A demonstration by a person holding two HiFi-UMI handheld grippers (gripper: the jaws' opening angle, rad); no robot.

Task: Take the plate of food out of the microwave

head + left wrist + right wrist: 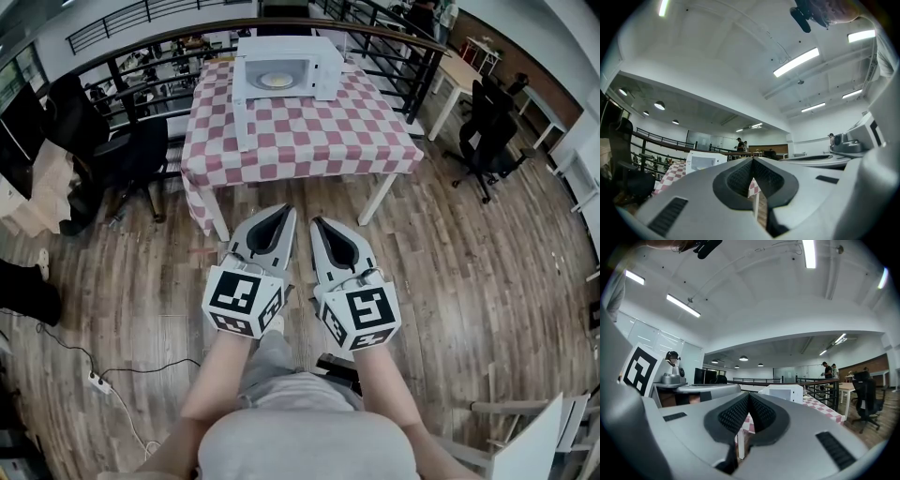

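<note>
A white microwave [286, 67] stands at the far end of a table with a red-and-white checked cloth [300, 131]. Its door [240, 103] is swung open to the left, and a plate of yellowish food [277, 80] shows inside. My left gripper [288, 212] and right gripper [317, 224] are held side by side over the wooden floor, well short of the table. Both are shut with nothing between the jaws. The microwave [704, 161] appears small beyond the left gripper [752, 160], and the microwave [783, 392] also shows past the right gripper [749, 396].
Black office chairs stand left [141, 150] and right [487, 141] of the table. A dark railing [394, 47] runs behind it. A power strip with cable [98, 382] lies on the floor at the left. A wooden desk [459, 75] is at the back right.
</note>
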